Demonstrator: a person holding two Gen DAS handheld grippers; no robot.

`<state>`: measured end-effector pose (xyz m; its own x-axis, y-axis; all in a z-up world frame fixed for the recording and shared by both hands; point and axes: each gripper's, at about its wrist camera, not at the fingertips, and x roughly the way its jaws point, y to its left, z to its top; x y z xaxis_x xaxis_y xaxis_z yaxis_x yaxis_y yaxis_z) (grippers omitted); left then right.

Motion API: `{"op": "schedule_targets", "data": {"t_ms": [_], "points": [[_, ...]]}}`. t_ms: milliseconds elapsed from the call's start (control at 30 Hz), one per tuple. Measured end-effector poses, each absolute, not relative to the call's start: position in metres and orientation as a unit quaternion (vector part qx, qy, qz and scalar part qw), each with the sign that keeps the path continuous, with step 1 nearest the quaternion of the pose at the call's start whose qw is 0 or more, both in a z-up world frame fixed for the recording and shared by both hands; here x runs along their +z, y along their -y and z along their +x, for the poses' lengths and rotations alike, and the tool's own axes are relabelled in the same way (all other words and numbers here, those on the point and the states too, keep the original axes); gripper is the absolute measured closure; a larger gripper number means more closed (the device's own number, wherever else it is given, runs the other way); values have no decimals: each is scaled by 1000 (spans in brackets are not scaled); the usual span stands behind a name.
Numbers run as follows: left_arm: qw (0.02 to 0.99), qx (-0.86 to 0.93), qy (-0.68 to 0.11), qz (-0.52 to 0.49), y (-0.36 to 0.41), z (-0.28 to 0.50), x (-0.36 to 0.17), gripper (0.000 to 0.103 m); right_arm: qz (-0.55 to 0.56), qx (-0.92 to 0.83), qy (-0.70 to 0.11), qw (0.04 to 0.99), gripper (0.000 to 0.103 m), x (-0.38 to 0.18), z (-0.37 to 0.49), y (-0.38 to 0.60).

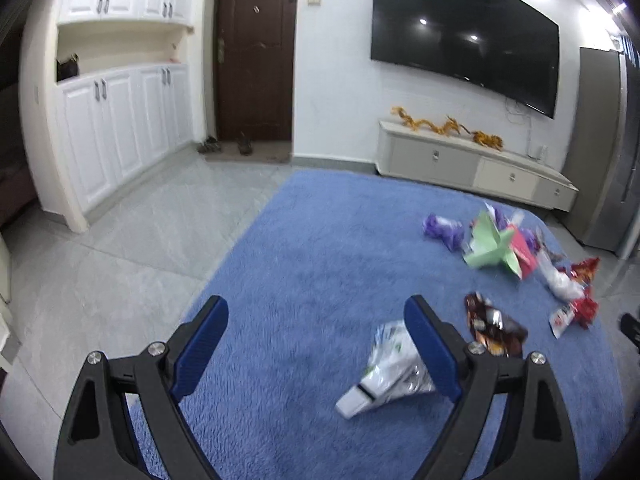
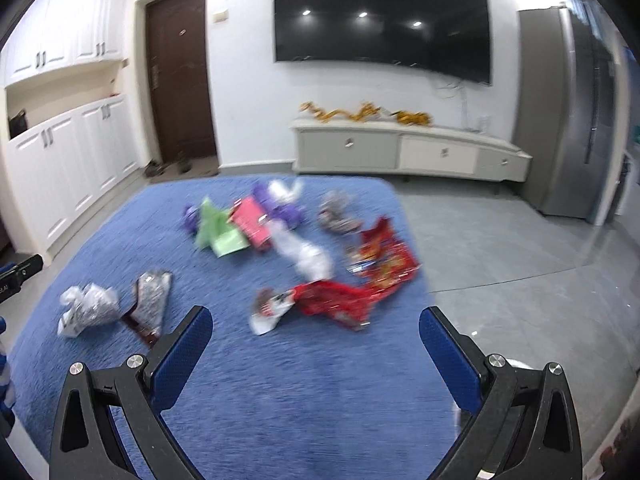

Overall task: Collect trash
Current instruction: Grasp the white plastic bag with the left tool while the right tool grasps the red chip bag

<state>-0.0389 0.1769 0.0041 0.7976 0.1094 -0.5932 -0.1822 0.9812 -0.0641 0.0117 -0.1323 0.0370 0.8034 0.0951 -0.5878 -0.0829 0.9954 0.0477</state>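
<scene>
Trash lies scattered on a blue rug [image 1: 312, 248] [image 2: 280, 380]. In the left wrist view, a silver-white wrapper [image 1: 384, 372] lies just beside my right fingertip, with a dark brown wrapper [image 1: 494, 326], a green folded paper [image 1: 490, 246], a purple wrapper [image 1: 442, 230] and red wrappers [image 1: 582, 292] farther right. My left gripper [image 1: 316, 322] is open and empty above the rug. In the right wrist view, a red wrapper [image 2: 336, 300], a red-orange bag [image 2: 384, 256], white plastic [image 2: 308, 256], a pink packet [image 2: 252, 222], a silver wrapper [image 2: 86, 308] and a dark foil wrapper [image 2: 150, 300] lie ahead. My right gripper [image 2: 316, 330] is open and empty.
A TV cabinet [image 1: 472, 160] [image 2: 404, 152] stands against the far wall under a wall TV [image 2: 380, 20]. White cupboards [image 1: 120, 120] and a brown door [image 1: 256, 52] are at left, shoes by the door. A grey fridge [image 2: 572, 120] stands at right. Grey tile floor [image 2: 500, 248] surrounds the rug.
</scene>
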Motion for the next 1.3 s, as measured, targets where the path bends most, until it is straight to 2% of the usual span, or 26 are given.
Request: {"op": "schedule_targets", "data": {"t_ms": [200,333,400,533,633,767,967,1100,1133,1200,1233,1267,1300], "points": [[939,-20,-336,-77,-175,-46,-9,14,18,96,-336,937,0,25,19,115],[936,-59,-344,-57,-150,-38,-11,14,8,112,-344,932,7,22,24,106],[933,-68,-349,-51,-142,-32,-14,14,23,109,-350,930,12,19,28,112],[927,-67,-367,-41,-135,-19,-25,15,59,95,-367,923,35,13,35,131],[922,-62,-381,-39,-134,-10,-34,16,79,105,-378,916,43,8,41,138],[916,-58,-394,-43,-133,0,-42,24,97,121,-384,910,53,4,49,140],[908,-64,-410,-55,-133,13,-51,28,140,136,-388,901,58,-1,65,146],[904,-76,-416,-63,-130,17,-55,39,184,130,-388,894,62,-2,78,158],[903,-79,-418,-63,-128,19,-56,44,193,129,-388,892,65,-3,80,160],[902,-83,-418,-65,-125,20,-57,49,214,126,-395,885,78,-7,85,166],[903,-83,-416,-63,-123,19,-56,52,226,128,-402,878,89,-11,87,170],[904,-84,-414,-61,-122,18,-56,54,235,131,-406,873,94,-13,88,173],[905,-84,-412,-61,-121,17,-55,56,240,133,-410,870,94,-15,87,175]]}}
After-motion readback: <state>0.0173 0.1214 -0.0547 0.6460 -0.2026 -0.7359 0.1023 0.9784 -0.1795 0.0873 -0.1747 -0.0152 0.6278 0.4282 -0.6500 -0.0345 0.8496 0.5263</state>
